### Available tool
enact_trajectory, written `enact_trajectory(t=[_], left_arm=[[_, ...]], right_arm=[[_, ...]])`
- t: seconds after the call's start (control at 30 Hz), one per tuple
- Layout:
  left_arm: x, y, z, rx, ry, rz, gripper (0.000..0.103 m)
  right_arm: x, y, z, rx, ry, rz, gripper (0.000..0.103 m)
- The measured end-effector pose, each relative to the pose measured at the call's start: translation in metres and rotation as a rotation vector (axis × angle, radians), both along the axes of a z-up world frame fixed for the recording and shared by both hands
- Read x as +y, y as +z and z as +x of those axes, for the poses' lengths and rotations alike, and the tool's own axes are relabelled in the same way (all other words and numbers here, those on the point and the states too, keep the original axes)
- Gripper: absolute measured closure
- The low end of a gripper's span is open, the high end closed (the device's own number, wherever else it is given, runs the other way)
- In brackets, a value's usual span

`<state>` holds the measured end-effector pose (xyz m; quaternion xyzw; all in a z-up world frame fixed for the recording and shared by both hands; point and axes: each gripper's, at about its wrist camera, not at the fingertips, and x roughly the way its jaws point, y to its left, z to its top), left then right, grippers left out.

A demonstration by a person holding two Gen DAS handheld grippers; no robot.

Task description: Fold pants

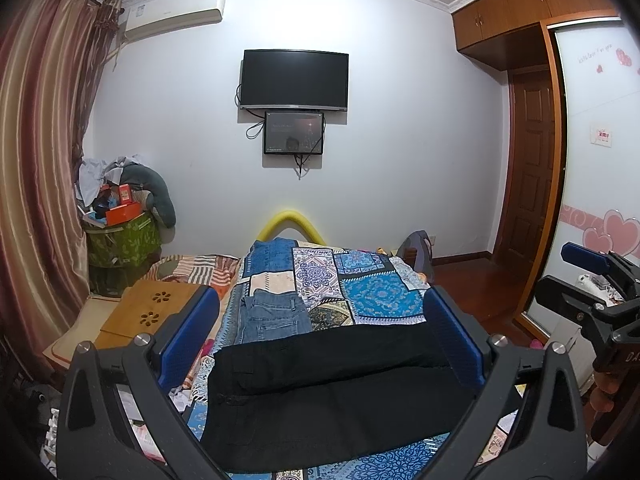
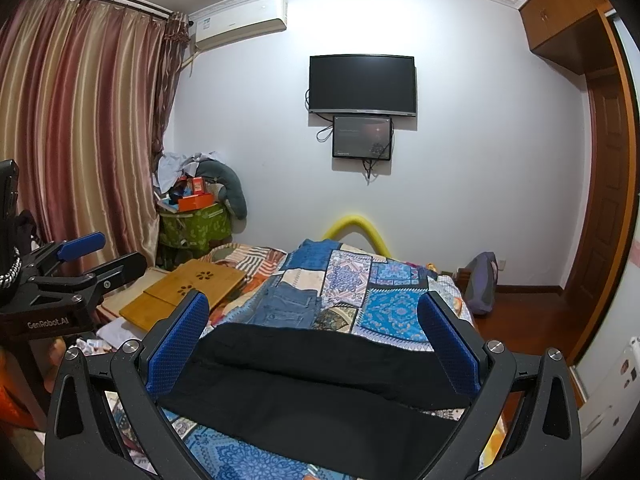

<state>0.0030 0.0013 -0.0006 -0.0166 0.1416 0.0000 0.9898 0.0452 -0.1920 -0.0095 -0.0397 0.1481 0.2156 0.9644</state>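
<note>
Black pants (image 1: 320, 392) lie spread across the near end of a bed with a blue patchwork cover (image 1: 372, 292); they also show in the right wrist view (image 2: 320, 384). Folded blue jeans (image 1: 276, 316) lie further up the bed, also in the right wrist view (image 2: 288, 308). My left gripper (image 1: 320, 340) is open above the black pants, its blue pads wide apart and holding nothing. My right gripper (image 2: 316, 340) is open the same way over the pants. The right gripper also shows at the right edge of the left wrist view (image 1: 592, 280).
A bamboo lap tray (image 1: 148, 312) lies on the bed's left side. A green bin piled with boxes and clothes (image 1: 120, 236) stands by the curtain (image 1: 36, 184). A TV (image 1: 294, 80) hangs on the far wall. A wardrobe (image 1: 600, 160) and wood floor are on the right.
</note>
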Motion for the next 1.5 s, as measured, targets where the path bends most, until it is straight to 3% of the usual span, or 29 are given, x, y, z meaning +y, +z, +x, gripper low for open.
enact_trajectory(t=[1.5], left_arm=[[-0.0020, -0.0039, 0.0018, -0.001, 0.005, 0.008, 0.000]], right_arm=[[-0.0007, 0.0045, -0.0020, -0.007, 0.000, 0.004, 0.000]])
